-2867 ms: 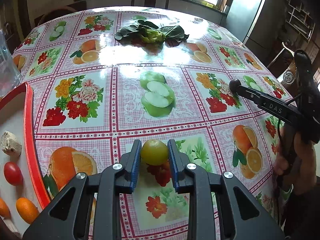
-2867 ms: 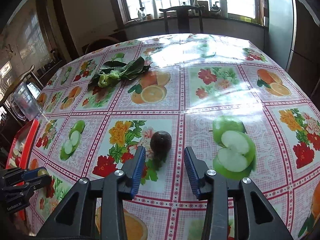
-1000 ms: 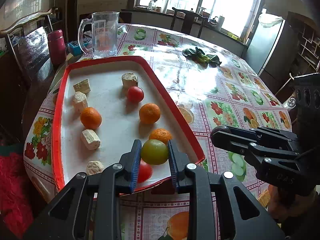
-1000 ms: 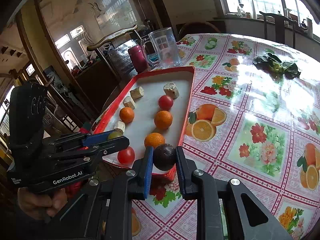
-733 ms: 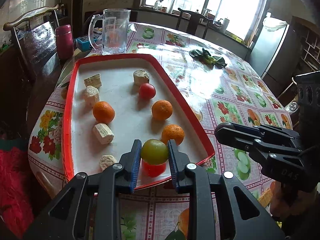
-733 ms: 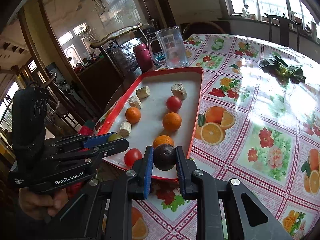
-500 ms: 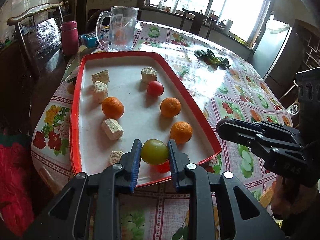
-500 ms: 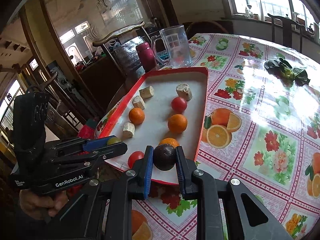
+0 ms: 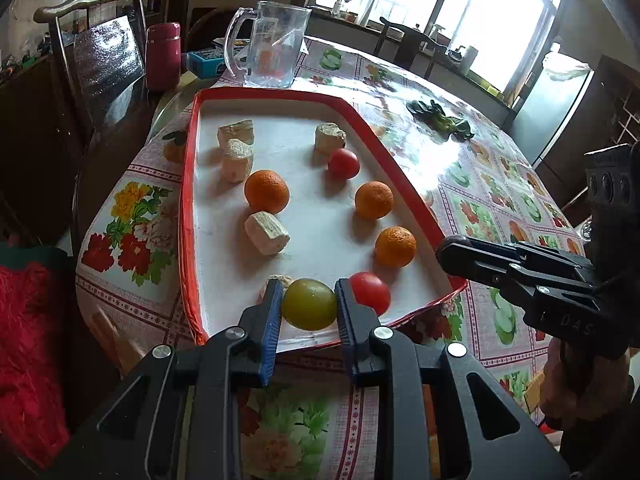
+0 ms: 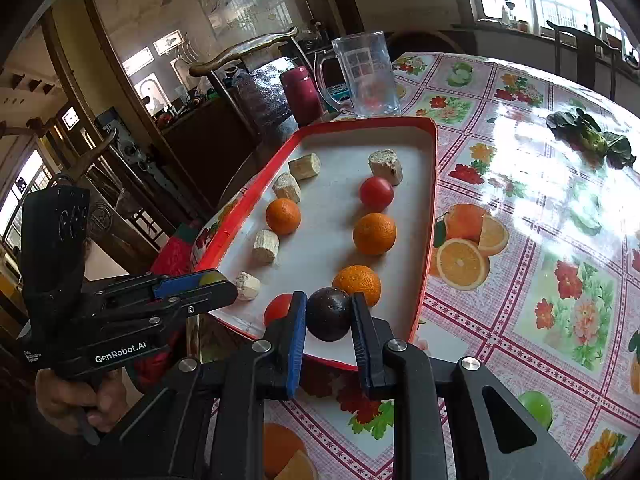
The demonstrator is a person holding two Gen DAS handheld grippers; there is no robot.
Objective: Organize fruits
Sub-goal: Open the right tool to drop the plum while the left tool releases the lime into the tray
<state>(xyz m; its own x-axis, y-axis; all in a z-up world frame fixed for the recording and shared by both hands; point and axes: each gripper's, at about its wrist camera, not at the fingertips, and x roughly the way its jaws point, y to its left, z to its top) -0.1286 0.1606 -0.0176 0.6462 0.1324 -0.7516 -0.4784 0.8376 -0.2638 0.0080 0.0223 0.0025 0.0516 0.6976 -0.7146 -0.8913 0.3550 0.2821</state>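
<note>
A red-rimmed white tray (image 9: 188, 208) (image 10: 430, 184) lies on the flowered tablecloth and holds oranges (image 9: 267, 191) (image 10: 374, 233), red tomatoes (image 9: 343, 163) (image 10: 376, 193) and pale chunks (image 9: 267, 233) (image 10: 265, 246). My left gripper (image 9: 308, 305) is shut on a yellow-green fruit (image 9: 309, 304) over the tray's near end. In the right wrist view that gripper (image 10: 216, 280) comes in from the left with the fruit (image 10: 213, 277) peeking out. My right gripper (image 10: 328, 314) is shut on a dark purple fruit (image 10: 329, 313) above the tray's near right corner, beside an orange (image 10: 357, 283). It shows side-on in the left wrist view as the right gripper (image 9: 452, 249).
A clear glass mug (image 9: 269, 50) (image 10: 366, 80) and a dark red flask (image 9: 162, 58) (image 10: 301, 94) stand beyond the tray's far end. Leafy greens (image 9: 440, 120) (image 10: 592, 140) lie further along the table. A chair (image 9: 100, 52) stands at the table's left edge. A hand (image 10: 76, 400) holds the left gripper.
Both grippers have moved forward over the tray's near end, each still holding its fruit. The near red tomato now shows to the right of the left gripper instead of under it.
</note>
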